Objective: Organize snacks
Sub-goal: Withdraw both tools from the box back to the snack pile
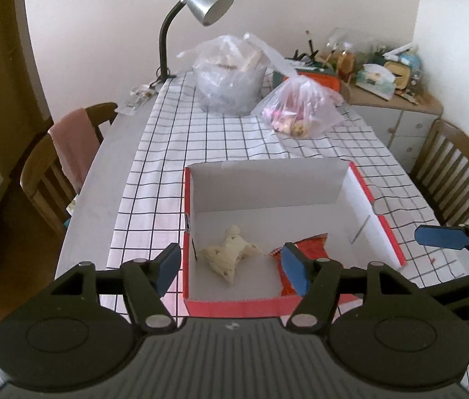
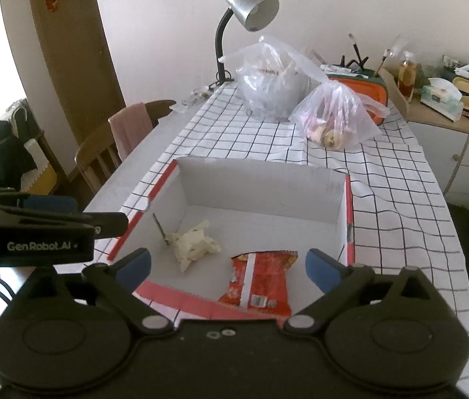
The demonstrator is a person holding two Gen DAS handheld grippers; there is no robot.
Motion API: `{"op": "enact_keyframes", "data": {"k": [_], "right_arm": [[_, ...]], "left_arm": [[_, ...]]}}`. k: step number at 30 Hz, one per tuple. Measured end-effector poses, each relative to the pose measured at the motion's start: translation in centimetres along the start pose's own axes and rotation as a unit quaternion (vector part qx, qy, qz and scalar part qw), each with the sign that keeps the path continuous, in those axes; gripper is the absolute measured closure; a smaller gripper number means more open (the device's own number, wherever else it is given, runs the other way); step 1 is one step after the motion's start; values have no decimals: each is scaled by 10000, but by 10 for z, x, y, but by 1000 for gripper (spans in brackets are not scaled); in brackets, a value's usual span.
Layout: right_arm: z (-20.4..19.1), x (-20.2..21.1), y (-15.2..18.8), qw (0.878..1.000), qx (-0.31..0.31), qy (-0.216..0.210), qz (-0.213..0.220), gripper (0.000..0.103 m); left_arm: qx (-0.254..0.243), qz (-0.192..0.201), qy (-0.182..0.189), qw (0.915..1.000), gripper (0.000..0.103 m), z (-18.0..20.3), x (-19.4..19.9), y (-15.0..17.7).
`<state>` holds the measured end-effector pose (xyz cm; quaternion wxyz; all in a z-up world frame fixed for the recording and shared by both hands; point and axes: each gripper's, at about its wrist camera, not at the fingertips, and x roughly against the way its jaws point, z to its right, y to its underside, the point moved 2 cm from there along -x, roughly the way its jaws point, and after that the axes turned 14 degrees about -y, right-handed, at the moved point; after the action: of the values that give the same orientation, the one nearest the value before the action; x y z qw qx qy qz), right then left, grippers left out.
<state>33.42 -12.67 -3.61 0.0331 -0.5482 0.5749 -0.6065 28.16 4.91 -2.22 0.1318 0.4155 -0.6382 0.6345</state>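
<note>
I hold both the left gripper [image 1: 231,271] and right gripper [image 2: 228,267] released over the box [image 1: 267,179] near the tabletop's [image 1: 111,166] front edge. Inside lie a cream snack [image 1: 229,254] and red packet [image 2: 261,282]. Two bags [image 1: 297,106] and a lamp [image 1: 206,0] crowd the far edge.

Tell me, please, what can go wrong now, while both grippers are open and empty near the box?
1. The red snack packet leans on the near wall of the box; a bump from the right gripper may tip it out.
2. The small plastic bag looks thin and loose; pinching it may tear it or spill its snacks.
3. The left gripper hangs over the cream packet and may crush it.
</note>
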Motion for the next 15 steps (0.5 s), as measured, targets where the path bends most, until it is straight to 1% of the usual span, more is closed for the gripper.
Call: {"op": "enact_keyframes", "data": {"k": [3, 7, 10, 13, 15], "right_arm": [[-8, 11, 8, 9999, -60, -32, 80, 1], [-16, 26, 20, 9997, -177, -47, 157, 0], [-21, 35, 30, 9995, -196, -68, 221, 0], [-28, 44, 44, 9995, -93, -178, 255, 0], [-32, 50, 54, 9994, -63, -197, 280, 0]], "left_arm": [[-12, 115, 109, 9999, 32, -4, 14, 9], [-77, 187, 304, 9993, 31, -10, 29, 20], [-104, 194, 431, 9988, 31, -15, 39, 30], [-175, 163, 573, 9981, 30, -22, 46, 43], [-183, 142, 612, 9979, 29, -26, 50, 53]]}}
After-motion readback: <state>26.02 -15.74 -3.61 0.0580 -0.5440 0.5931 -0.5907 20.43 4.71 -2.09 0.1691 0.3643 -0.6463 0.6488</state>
